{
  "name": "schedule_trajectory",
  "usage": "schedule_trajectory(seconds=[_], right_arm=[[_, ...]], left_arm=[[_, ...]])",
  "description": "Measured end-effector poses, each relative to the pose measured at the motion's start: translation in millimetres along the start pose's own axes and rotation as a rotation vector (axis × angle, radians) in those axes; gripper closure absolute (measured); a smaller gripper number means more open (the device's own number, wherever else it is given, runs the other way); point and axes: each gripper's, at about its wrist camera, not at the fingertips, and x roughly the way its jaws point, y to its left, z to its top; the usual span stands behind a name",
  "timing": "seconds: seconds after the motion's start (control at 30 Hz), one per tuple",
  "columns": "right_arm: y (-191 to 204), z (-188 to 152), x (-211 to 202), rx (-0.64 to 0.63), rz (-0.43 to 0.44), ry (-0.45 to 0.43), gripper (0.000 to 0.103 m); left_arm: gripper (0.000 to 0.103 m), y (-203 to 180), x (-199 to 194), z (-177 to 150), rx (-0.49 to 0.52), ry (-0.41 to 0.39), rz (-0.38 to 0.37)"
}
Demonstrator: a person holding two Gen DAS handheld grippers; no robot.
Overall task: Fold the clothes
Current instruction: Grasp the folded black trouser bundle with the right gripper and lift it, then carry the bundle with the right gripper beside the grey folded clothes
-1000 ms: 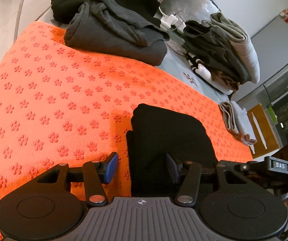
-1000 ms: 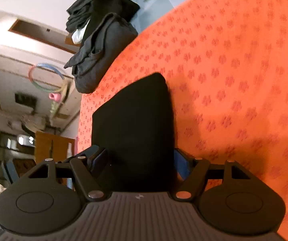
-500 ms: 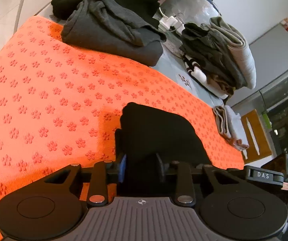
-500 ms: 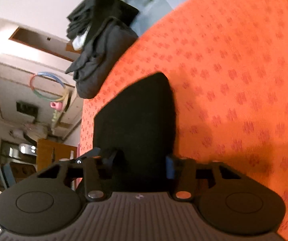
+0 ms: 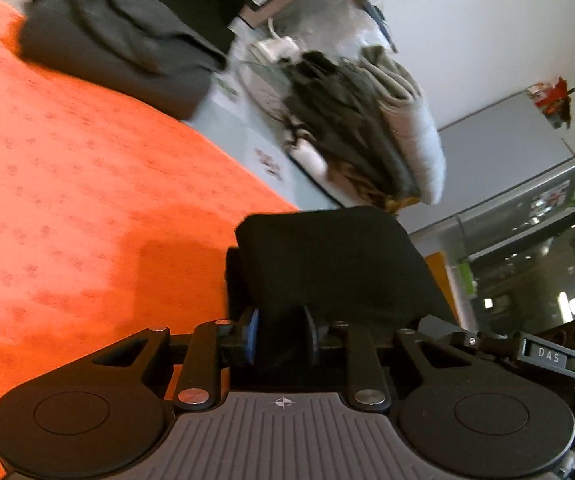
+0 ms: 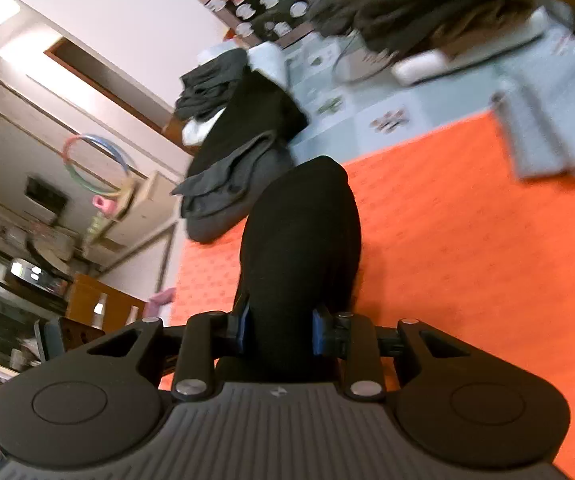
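Note:
A folded black garment (image 5: 327, 256) hangs lifted above the orange flower-patterned mat (image 5: 67, 200). My left gripper (image 5: 281, 336) is shut on its near edge, blue pads pressing the cloth. In the right wrist view the same black garment (image 6: 303, 240) bulges up from my right gripper (image 6: 279, 330), which is shut on its opposite edge. The garment's underside and far edge are hidden. Both views are blurred by motion.
A dark grey folded pile (image 5: 119, 52) lies at the mat's far edge. A stack of olive, dark and white clothes (image 5: 367, 128) sits on the pale tablecloth (image 6: 387, 108) beyond. A folded light grey cloth (image 6: 559, 120) rests at the mat's right edge.
Both grippers went from open around the black garment to shut on it, then lifted it off the mat. Both cameras tilted up, showing more of the room.

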Motion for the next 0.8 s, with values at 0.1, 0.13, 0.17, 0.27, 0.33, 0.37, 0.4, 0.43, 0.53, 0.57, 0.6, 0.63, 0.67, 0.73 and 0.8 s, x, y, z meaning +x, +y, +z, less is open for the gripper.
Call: schedule_trajectory(seconds=[0.1,0.13,0.17,0.27,0.33,0.37,0.4,0.43,0.53,0.57,0.6,0.63,0.67,0.73,0.8], right_arm=[[-17.9,19.2,-34.1,-0.032,-0.053,0.006,0.07],[-24.1,25.6,-44.4,-0.046,-0.075,0.004,0.07],[-31.4,33.4,-54.4,-0.058,-0.095,0.001,0.07],[-54.1,56.1,-82.4,-0.087,-0.145,-0.012,0.071],[-69.8,70.6,-98.4,-0.1,-0.165,-0.023,0.071],[-75.6,78.6,-102.6,-0.109,-0.169,-0.029,0.071],[-81.7,88.2,-107.0,-0.116,-0.168,-0.035,0.071],[-86.5,96.5,-109.6,-0.119,-0.16,-0.04,0.071],[-98.4,124.2,-113.9,-0.104,-0.097,-0.057,0.071],[-102.2,133.5,-115.2,-0.098,-0.072,-0.064,0.071],[-105.2,141.3,-117.0,-0.095,-0.045,-0.073,0.071],[-110.0,149.8,-118.3,-0.086,-0.022,-0.088,0.071],[-117.1,157.0,-119.3,-0.076,-0.001,-0.104,0.071],[-135.0,169.7,-119.6,-0.052,0.042,-0.133,0.071],[-164.0,180.3,-116.1,-0.017,0.094,-0.157,0.071]], left_arm=[[0.076,-24.7,15.3,-9.3,0.0,-0.02,-0.01],[0.075,-33.0,18.6,-12.4,0.013,-0.025,0.002],[0.073,-41.4,21.9,-15.5,0.026,-0.03,0.014],[0.066,-66.6,31.0,-25.7,0.073,-0.042,0.056],[0.063,-81.7,35.3,-33.8,0.105,-0.05,0.086],[0.06,-88.5,37.2,-38.0,0.116,-0.054,0.098],[0.058,-95.3,39.3,-42.0,0.125,-0.059,0.11],[0.058,-102.1,41.4,-45.9,0.134,-0.063,0.122],[0.054,-119.0,45.8,-55.7,0.152,-0.077,0.139],[0.054,-125.0,47.2,-58.7,0.157,-0.082,0.143],[0.053,-130.5,48.9,-60.4,0.163,-0.087,0.149],[0.053,-135.9,50.6,-62.1,0.169,-0.091,0.156],[0.052,-140.9,51.8,-63.4,0.181,-0.093,0.167],[0.052,-150.9,54.3,-66.1,0.203,-0.097,0.188],[0.049,-156.7,57.7,-67.3,0.218,-0.093,0.201]])
